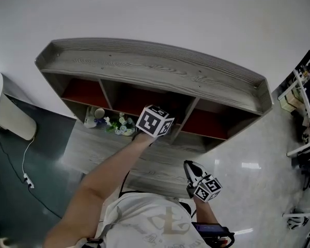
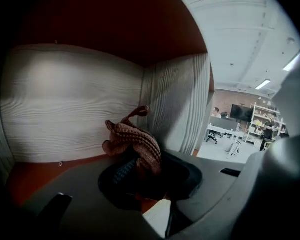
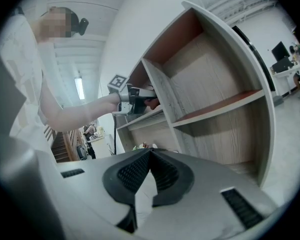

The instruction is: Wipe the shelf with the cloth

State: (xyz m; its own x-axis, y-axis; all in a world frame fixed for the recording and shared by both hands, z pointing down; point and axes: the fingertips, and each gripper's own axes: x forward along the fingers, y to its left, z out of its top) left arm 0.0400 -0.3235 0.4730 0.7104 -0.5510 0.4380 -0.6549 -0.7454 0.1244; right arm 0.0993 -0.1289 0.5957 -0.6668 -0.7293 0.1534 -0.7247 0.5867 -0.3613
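The grey wood shelf unit [image 1: 160, 68] has open compartments with red floors. My left gripper [image 1: 154, 122] reaches into the middle compartment. There it is shut on a brown knitted cloth [image 2: 135, 140], which bunches up out of the left gripper [image 2: 140, 171] just above the red compartment floor [image 2: 35, 176], close to the back corner. From the right gripper view, the left gripper [image 3: 135, 100] shows at the compartment's mouth. My right gripper [image 1: 192, 169] hangs low by the person's body, away from the shelf. The right gripper [image 3: 150, 154] is shut with nothing in it.
A small bunch of flowers [image 1: 120, 124] and a cup [image 1: 99, 112] stand on the lower shelf board left of my left arm. A white appliance [image 1: 10, 115] with a cable [image 1: 25, 159] sits on the floor at left. Office racks [image 1: 305, 107] stand far right.
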